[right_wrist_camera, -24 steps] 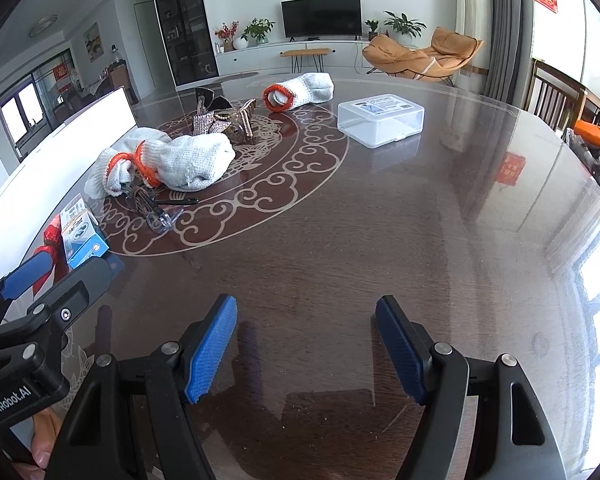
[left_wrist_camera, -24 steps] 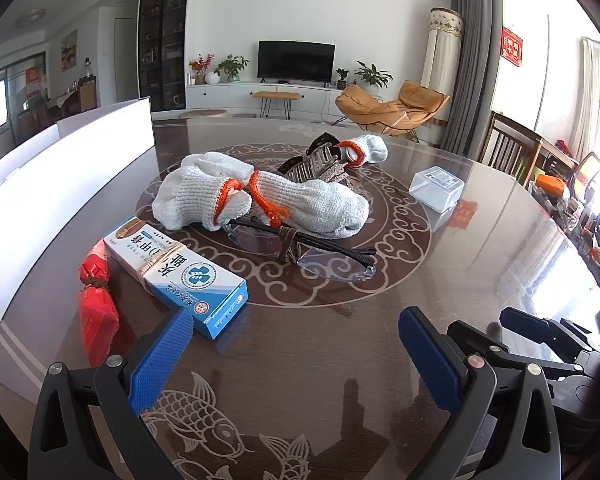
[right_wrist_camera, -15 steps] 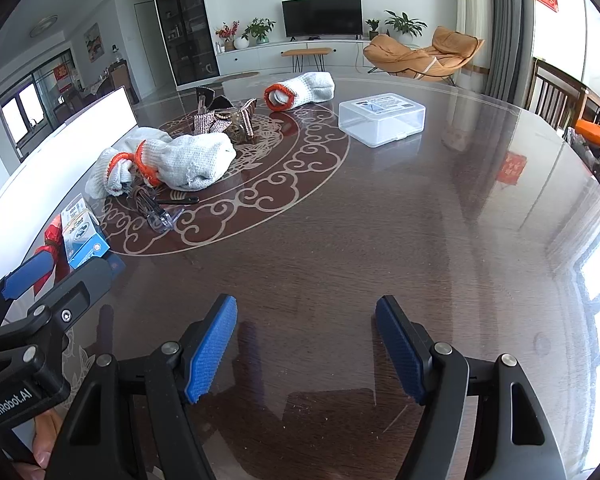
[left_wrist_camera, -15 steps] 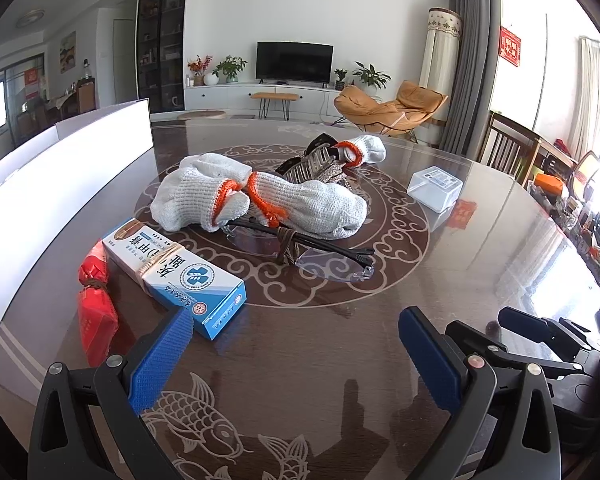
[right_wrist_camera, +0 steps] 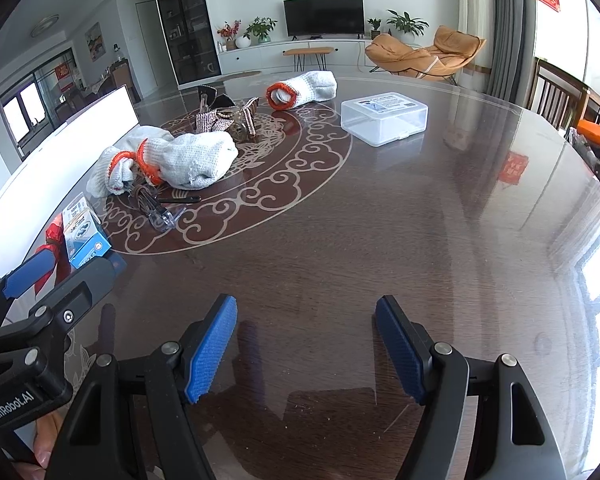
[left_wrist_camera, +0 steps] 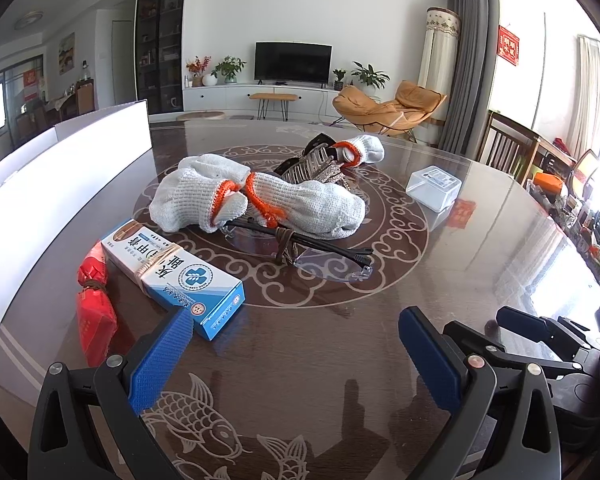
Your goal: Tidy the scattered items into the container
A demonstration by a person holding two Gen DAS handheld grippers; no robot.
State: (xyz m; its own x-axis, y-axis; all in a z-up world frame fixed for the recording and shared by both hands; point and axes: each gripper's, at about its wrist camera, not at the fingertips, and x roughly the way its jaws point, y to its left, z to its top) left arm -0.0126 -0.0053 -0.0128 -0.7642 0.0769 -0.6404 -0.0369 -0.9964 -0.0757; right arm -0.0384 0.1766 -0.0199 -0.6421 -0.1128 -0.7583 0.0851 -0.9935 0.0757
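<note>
Scattered on the dark round table: a blue-and-white box [left_wrist_camera: 172,272], a red packet [left_wrist_camera: 94,312], two white gloves with orange cuffs [left_wrist_camera: 260,200], clear safety glasses [left_wrist_camera: 300,248], a glittery hair claw [left_wrist_camera: 312,168] and a third glove [left_wrist_camera: 362,150]. A clear lidded plastic container [right_wrist_camera: 384,118] stands at the far right. My left gripper [left_wrist_camera: 296,354] is open and empty, just short of the box. My right gripper [right_wrist_camera: 306,352] is open and empty over bare table.
A tall white board [left_wrist_camera: 60,168] runs along the table's left edge. Wooden chairs [right_wrist_camera: 560,96] and clutter with an orange item [right_wrist_camera: 594,132] stand beyond the right rim. The left gripper also shows in the right wrist view [right_wrist_camera: 40,280].
Both grippers have crept slightly forward; nothing on the table has moved.
</note>
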